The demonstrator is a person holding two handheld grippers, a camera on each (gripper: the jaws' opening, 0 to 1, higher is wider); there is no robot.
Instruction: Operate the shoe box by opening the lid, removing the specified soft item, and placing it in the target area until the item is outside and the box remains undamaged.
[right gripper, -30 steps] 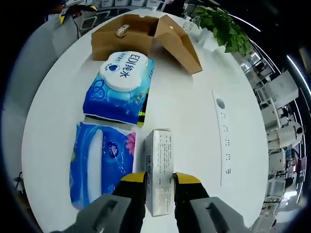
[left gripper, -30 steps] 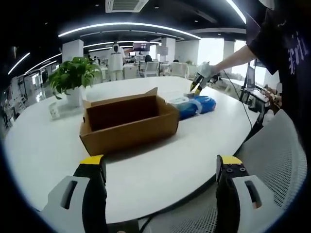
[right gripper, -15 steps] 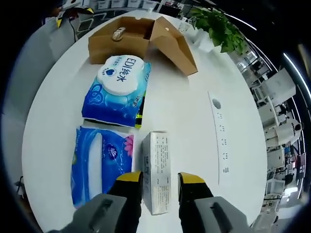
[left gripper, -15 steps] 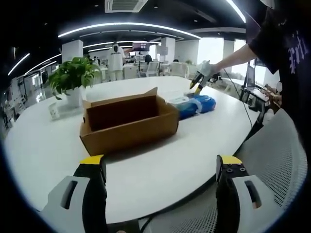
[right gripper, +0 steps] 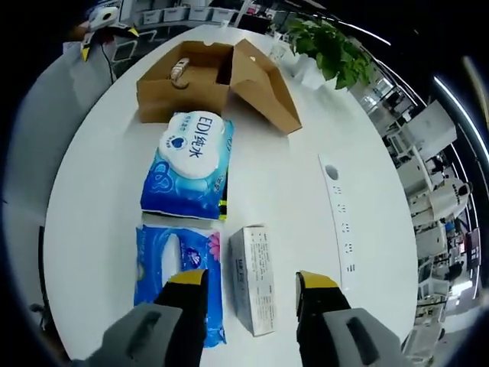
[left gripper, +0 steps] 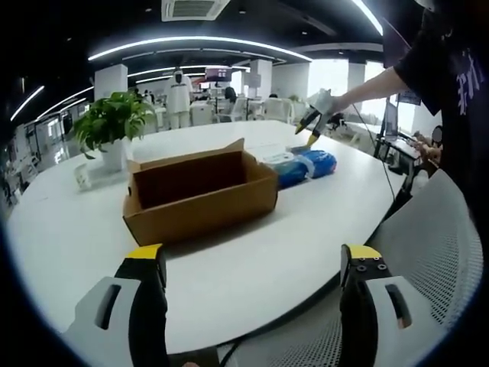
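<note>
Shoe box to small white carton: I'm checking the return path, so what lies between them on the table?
In the right gripper view, a blue wet-wipes pack lies between the open shoe box and the white carton, with bare table beside it.

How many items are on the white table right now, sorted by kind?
Blue soft packs: 2 — the wet wipes pack and the tissue pack
Small white cartons: 1 — the white carton
Cardboard boxes: 1 — the shoe box, lid open, a small object inside
Potted plants: 1 — the potted plant
Total: 5
</note>
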